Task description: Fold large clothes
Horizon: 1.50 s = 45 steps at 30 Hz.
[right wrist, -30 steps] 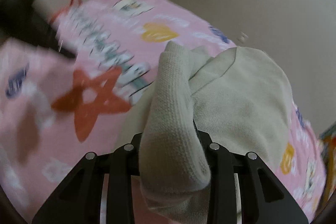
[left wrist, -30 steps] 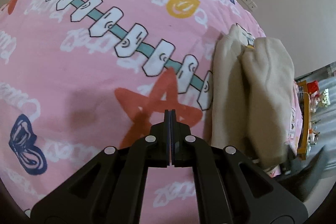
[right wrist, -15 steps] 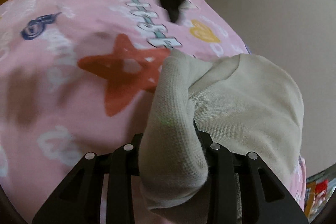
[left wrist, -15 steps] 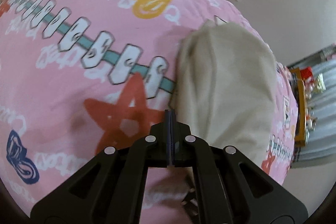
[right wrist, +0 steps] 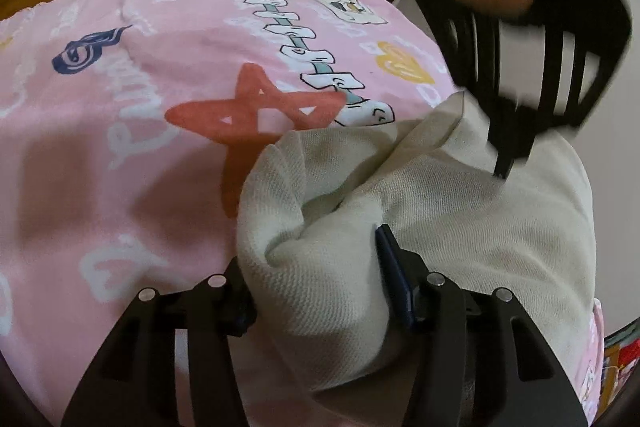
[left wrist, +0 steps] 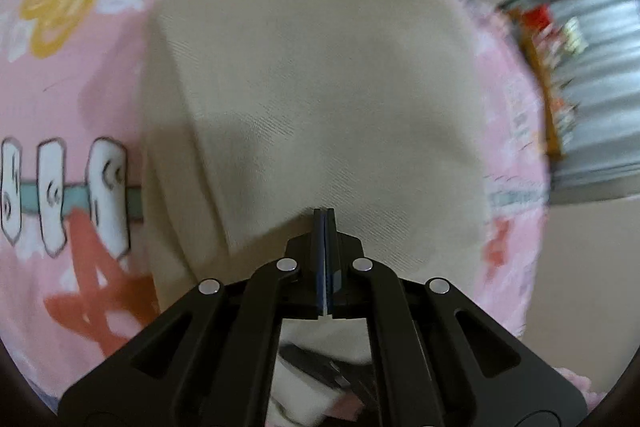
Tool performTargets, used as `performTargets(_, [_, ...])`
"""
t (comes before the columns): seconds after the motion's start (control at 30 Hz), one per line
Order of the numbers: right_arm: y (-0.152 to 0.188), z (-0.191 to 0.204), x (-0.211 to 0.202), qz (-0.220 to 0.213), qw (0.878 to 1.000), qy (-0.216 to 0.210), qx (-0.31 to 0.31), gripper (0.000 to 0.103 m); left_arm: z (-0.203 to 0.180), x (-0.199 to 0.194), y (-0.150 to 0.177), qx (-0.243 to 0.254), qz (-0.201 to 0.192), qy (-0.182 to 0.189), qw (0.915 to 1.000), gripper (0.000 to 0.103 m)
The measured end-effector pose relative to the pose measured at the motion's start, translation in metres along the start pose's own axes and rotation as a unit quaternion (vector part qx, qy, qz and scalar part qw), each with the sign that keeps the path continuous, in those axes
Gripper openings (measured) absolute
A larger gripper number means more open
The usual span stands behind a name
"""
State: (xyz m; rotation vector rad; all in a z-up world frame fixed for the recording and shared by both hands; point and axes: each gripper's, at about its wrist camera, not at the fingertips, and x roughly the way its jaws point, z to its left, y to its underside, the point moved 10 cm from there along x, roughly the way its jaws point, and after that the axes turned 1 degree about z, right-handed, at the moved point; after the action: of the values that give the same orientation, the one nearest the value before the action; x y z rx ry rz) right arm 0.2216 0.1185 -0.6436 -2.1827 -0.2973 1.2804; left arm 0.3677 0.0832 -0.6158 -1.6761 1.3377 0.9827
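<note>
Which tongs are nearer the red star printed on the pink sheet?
Right. The right tongs, clamped on a bunch of the beige garment, sit just beside the red star. The left tongs, shut, rest on the garment's far side from it.

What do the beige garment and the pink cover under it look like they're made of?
Beige garment: apparently a soft, matte knit, perhaps cotton; tiny loops show where the right tool bunches it. Pink cover: seemingly thin, matte printed woven cloth with soft wrinkles.

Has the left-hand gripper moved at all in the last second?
Yes. The left gripper has swung right, off the red star and over the beige garment.
</note>
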Motion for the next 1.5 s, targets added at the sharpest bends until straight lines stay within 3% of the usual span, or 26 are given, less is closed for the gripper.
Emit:
performTargets(0.1, [0.002,-0.001,-0.009,-0.013,1.0,-0.009,0.011,0.05,0.01,0.023,-0.006,-0.029,0.04,0.012,0.9987,0.002])
performTargets(0.23, [0.01,-0.012,-0.053,-0.022,0.996,-0.059,0.062,0.045,0.013,0.026,-0.009,-0.021,0.053,0.015,0.9983,0.003])
performTargets(0.3, [0.019,-0.031,-0.084,-0.026,0.988,-0.086,0.123,0.027,0.014,0.025,-0.007,-0.018,0.048,0.014,0.9986,0.003])
performTargets(0.4, [0.029,-0.085,-0.121,-0.035,0.979,-0.05,0.192,0.022,0.017,0.022,-0.003,-0.03,0.03,0.02,0.9989,0.003])
performTargets(0.5, [0.05,-0.127,-0.102,0.018,0.966,-0.034,0.254,0.022,0.016,0.013,0.002,-0.028,0.004,0.006,0.9996,0.003])
performTargets(0.53, [0.064,-0.133,-0.085,0.051,0.963,-0.035,0.264,0.022,0.017,0.009,0.005,-0.019,-0.009,-0.012,0.9997,0.003])
performTargets(0.6, [0.078,-0.133,-0.069,0.07,0.959,-0.03,0.272,0.021,0.021,0.007,0.013,-0.011,-0.022,-0.037,0.999,0.003])
performTargets(0.7, [0.097,-0.123,-0.046,0.096,0.952,-0.025,0.29,0.021,0.038,0.02,0.011,-0.051,-0.016,-0.005,0.9986,0.003])
performTargets(0.8, [0.086,-0.127,-0.044,0.085,0.945,-0.019,0.314,0.021,0.048,0.03,0.005,-0.084,-0.016,-0.005,0.9963,0.003])
performTargets(0.9, [0.068,-0.14,-0.066,0.064,0.94,-0.051,0.332,0.021,0.031,0.011,0.009,-0.055,-0.047,-0.045,0.9964,0.002])
performTargets(1.03, [0.027,-0.201,-0.087,0.007,0.94,-0.019,0.34,0.026,0.006,-0.026,0.041,-0.028,-0.094,-0.091,0.9909,0.002])
performTargets(1.1, [0.004,-0.232,-0.063,0.015,0.935,-0.029,0.353,0.031,0.006,-0.036,0.061,-0.042,-0.114,-0.119,0.9853,0.002])
performTargets(1.2, [-0.002,-0.256,0.007,0.098,0.933,-0.024,0.344,0.03,0.02,-0.021,0.089,-0.098,-0.124,-0.145,0.9767,0.002])
performTargets(1.27, [0.005,-0.262,0.055,0.155,0.93,-0.026,0.333,0.028,0.04,-0.009,0.088,-0.104,-0.117,-0.153,0.9759,0.002])
performTargets(1.37, [0.017,-0.258,0.1,0.204,0.934,0.0,0.294,0.029,0.053,0.009,0.069,-0.096,-0.116,-0.16,0.9756,0.002])
performTargets(1.43, [0.019,-0.263,0.113,0.207,0.921,-0.01,0.33,0.03,0.083,0.034,0.054,-0.119,-0.094,-0.179,0.9721,0.003])
performTargets(1.47, [0.019,-0.268,0.114,0.207,0.908,-0.024,0.363,0.03,0.091,0.04,0.048,-0.148,-0.092,-0.144,0.9742,0.003])
performTargets(1.5, [0.018,-0.27,0.112,0.209,0.905,-0.029,0.37,0.03,0.093,0.037,0.046,-0.167,-0.085,-0.124,0.9745,0.003])
